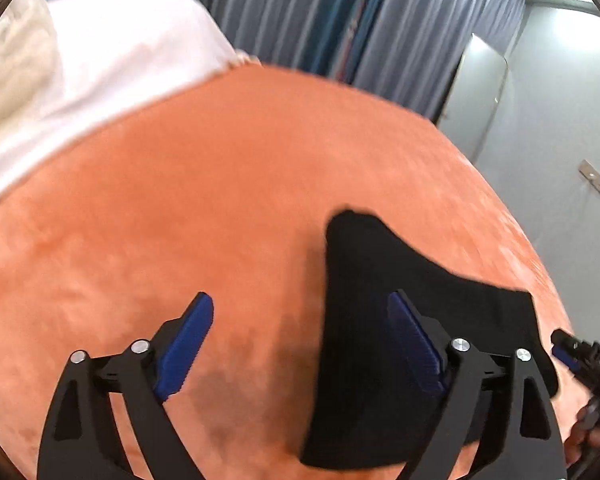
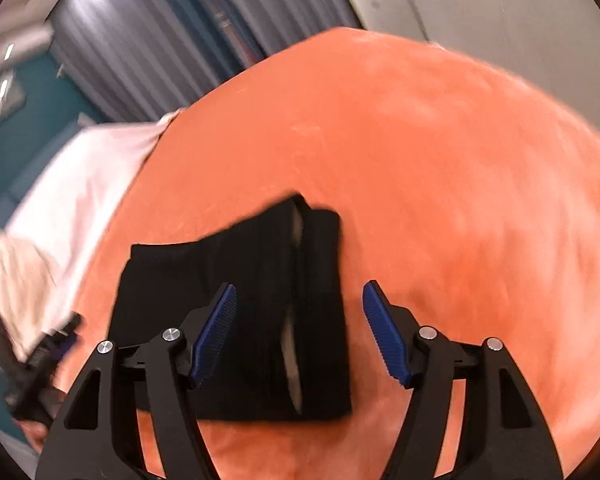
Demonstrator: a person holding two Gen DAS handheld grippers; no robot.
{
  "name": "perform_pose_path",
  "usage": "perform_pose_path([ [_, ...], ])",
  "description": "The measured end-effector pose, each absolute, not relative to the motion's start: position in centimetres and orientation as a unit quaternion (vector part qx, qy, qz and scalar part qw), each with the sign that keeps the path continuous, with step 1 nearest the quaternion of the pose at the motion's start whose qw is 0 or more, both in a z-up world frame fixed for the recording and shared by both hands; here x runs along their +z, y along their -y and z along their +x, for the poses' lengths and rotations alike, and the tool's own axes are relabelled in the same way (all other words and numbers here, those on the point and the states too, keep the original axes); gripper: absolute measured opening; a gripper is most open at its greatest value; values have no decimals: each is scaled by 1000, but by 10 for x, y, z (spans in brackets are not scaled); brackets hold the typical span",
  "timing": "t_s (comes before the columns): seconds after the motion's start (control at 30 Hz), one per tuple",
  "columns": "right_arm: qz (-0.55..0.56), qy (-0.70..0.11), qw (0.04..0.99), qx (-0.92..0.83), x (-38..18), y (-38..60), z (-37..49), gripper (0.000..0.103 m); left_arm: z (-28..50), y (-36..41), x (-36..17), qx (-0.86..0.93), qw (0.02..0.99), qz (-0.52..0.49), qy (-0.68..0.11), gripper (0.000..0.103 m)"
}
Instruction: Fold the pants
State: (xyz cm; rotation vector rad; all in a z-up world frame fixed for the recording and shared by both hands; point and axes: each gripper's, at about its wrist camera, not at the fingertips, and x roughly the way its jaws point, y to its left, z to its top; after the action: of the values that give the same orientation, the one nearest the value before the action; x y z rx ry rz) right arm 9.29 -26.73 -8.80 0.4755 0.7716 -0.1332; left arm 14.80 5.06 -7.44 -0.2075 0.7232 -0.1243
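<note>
Bedroom: orange bedspread [image 1: 220, 180], white pillow [image 1: 112, 52] (grey curtains [image 1: 400, 32] behind)

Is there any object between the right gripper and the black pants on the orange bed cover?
Nothing visible does. The right gripper is open above the folded black pants, with only air between its fingers and the cloth. The left gripper is also open, beside the pants on the orange bed cover.
</note>
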Motion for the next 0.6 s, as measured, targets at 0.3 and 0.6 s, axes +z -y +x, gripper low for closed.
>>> perform_pose_path([
  [0.3,145,-401,902,-71,-104,256,156,15,166,-32,-91,-24,929,-12,-368,86],
  [0.6,173,-396,898,-78,-125,282,139,29,170,-20,-109,-16,928,24,-371,88],
])
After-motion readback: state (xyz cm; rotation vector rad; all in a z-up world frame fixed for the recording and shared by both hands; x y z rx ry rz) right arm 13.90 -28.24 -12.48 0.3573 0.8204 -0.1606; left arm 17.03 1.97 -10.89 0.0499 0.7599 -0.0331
